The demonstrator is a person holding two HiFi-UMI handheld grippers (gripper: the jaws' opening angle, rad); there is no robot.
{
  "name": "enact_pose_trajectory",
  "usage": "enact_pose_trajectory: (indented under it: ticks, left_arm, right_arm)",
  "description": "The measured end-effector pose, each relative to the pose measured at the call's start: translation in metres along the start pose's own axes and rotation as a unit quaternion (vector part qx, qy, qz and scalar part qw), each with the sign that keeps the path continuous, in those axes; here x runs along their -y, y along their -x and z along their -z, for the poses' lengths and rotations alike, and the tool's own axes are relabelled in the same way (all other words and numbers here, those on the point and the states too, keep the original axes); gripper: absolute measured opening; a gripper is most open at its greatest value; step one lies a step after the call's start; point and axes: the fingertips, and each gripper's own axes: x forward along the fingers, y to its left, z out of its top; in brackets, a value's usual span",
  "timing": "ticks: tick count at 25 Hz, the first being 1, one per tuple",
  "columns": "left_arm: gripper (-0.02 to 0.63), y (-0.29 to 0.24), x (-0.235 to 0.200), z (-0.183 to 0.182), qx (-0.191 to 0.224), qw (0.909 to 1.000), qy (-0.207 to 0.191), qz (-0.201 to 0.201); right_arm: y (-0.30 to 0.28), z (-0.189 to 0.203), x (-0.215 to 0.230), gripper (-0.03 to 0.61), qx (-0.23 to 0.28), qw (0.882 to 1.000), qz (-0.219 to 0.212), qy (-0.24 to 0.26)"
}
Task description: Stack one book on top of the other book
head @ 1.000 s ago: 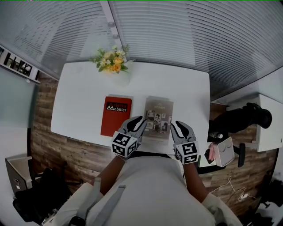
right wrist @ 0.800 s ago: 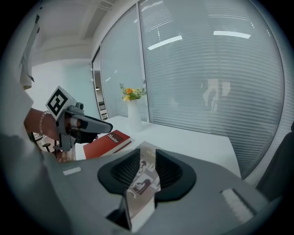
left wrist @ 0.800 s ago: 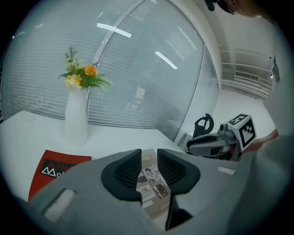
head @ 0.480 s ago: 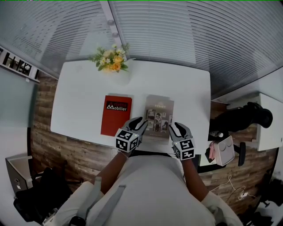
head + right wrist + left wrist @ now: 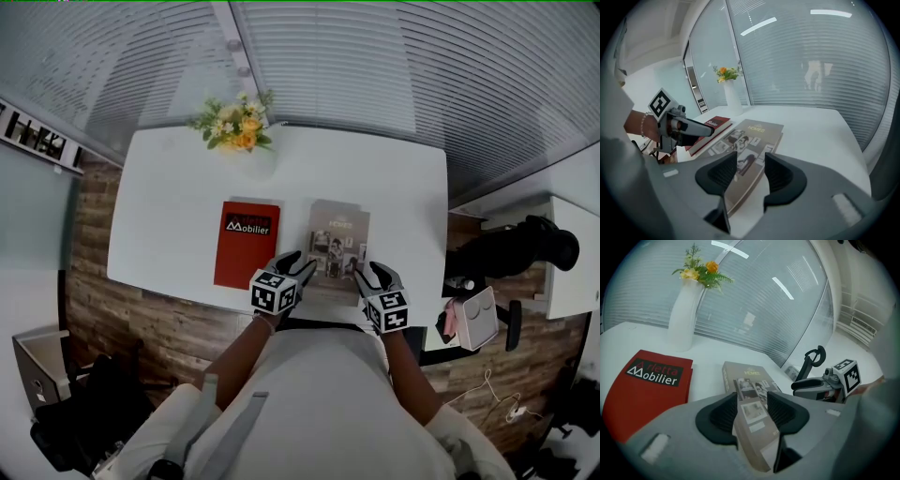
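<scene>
A red book [image 5: 247, 242] lies flat on the white table [image 5: 169, 197], left of a tan book [image 5: 337, 244] with photos on its cover. Both grippers are low at the tan book's near edge. My left gripper [image 5: 298, 269] stands at its near left corner, my right gripper [image 5: 368, 277] at its near right corner. In the left gripper view the tan book [image 5: 746, 378] runs up between the spread jaws of the left gripper [image 5: 752, 408]; the right gripper view shows the same for the right gripper [image 5: 751, 171]. Both pairs of jaws have just been opening, and no pad presses on the book.
A white vase of yellow flowers [image 5: 239, 131] stands at the table's far edge, behind the red book. Slatted blinds [image 5: 375, 66] rise behind the table. A low white unit [image 5: 473, 319] with small items sits right of the table, over wooden flooring [image 5: 122, 328].
Both grippers have come down and forward to the tan book's near edge. Their jaws stand wider apart than a second ago. The books have not moved.
</scene>
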Motion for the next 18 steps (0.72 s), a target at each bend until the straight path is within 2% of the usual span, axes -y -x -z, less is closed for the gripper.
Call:
enact_pose_trajectory:
  ticks: [9,18]
  left_arm:
    - [0.264,-0.018,-0.012,0.033,-0.036,0.9988,0.032,0.001]
    - [0.267,-0.025,-0.013,0.05,-0.049,0.9968,0.062,0.009]
  right_arm:
    - [-0.017,0.03,-0.001,0.233,-0.028,0.999,-0.016,-0.038]
    - [-0.025,0.044,0.0,0.239,-0.029,0.995,-0.028,-0.093]
